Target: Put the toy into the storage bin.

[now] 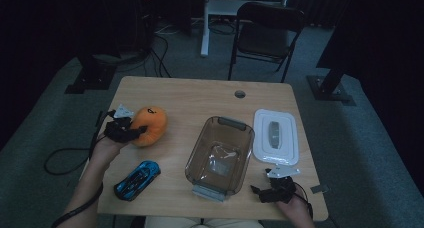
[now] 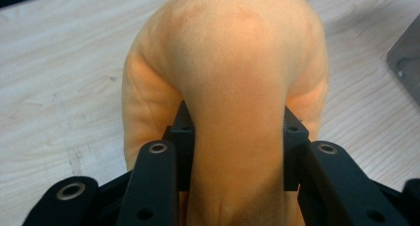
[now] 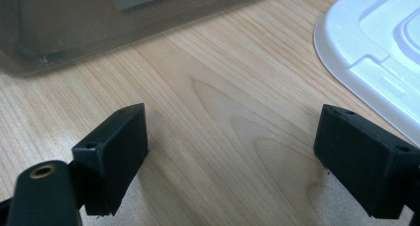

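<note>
While the dim light swallows most of the room, the left gripper at the left of the high view is clamped on the orange plush toy, pads sunk deep into a pinched fold of fabric. That toy sits at the table's left side; its top is cut off in the left gripper view, with just a sliver of black marking. Lower right, the right gripper has its jaws spread wide over bare wood, between the clear container and the white lid. A blue toy car lies lower left, its details hard to read.
</note>
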### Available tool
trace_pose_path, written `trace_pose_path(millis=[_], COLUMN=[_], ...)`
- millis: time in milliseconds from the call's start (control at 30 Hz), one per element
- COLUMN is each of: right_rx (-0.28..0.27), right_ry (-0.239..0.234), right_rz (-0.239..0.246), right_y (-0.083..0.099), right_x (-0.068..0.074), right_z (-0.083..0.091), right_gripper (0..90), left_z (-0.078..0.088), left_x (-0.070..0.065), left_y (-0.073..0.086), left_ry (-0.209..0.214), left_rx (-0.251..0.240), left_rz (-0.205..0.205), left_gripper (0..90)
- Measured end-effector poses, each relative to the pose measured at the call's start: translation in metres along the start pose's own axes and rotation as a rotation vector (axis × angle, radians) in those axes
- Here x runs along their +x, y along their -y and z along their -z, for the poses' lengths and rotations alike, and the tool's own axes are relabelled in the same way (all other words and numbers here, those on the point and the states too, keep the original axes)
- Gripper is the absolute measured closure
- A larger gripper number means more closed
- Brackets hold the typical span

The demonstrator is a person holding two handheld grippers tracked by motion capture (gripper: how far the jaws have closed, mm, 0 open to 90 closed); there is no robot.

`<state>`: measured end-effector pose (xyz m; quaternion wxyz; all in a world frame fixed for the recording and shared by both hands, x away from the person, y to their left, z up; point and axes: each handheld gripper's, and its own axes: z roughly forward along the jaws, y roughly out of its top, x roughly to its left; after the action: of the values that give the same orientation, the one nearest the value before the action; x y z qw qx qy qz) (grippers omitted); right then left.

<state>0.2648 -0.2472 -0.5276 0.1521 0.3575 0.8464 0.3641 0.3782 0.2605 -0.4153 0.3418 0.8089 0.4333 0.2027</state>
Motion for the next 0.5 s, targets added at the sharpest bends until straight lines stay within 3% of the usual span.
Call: trace_pose_path(millis=[333,500], right_rx=[0.000,0.001], right_ry=[0.003,0.005], right_rz=[-0.002,-0.003], right_y=[0.000,0.000], right_x=[0.000,0.000], right_z=[0.000,0.000], right_gripper=[13.0,13.0], left_z=[0.016,0.021], left_x=[-0.024,-0.035], left_y=[-0.027,-0.040], left_ry=[0.071,0.085], left_rx=[-0.076,-0.099], left_rz=[-0.061,-0.089], left_gripper=[64.6,64.5])
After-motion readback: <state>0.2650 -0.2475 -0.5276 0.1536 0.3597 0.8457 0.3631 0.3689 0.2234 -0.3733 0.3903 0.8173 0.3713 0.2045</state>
